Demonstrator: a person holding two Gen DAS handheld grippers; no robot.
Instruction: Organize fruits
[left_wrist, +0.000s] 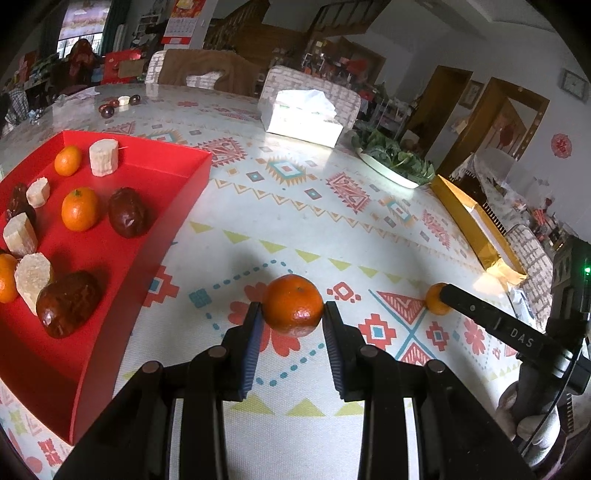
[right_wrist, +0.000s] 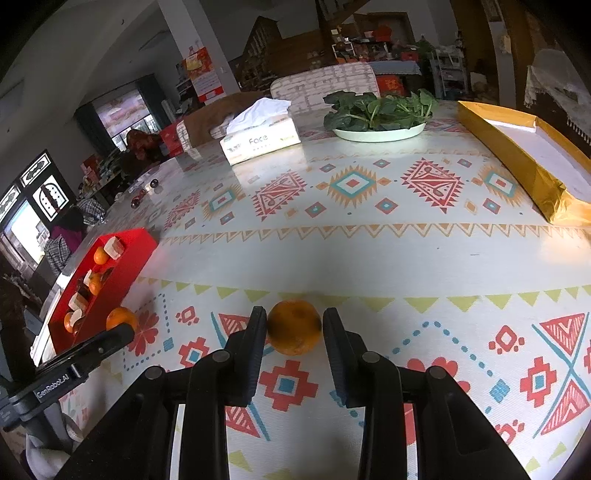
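The table (left_wrist: 295, 206) carries a red tray (left_wrist: 155, 236) at its left edge, already holding mandarins, dates and pale cut pieces. Two mandarins remain outside the tray, near the table's near edge.

Handling: each mandarin is judged light, round and soft-skinned, with a slightly slick peel. Grip across the widest girth; excess force may bruise it.

The left gripper (left_wrist: 292, 312) points steeply down, pads pressing both sides of one mandarin (left_wrist: 292, 304), close beside the tray. The right gripper (right_wrist: 294, 325), pitched likewise, is closed narrowly on the other mandarin (right_wrist: 294, 326), further right along the near edge.
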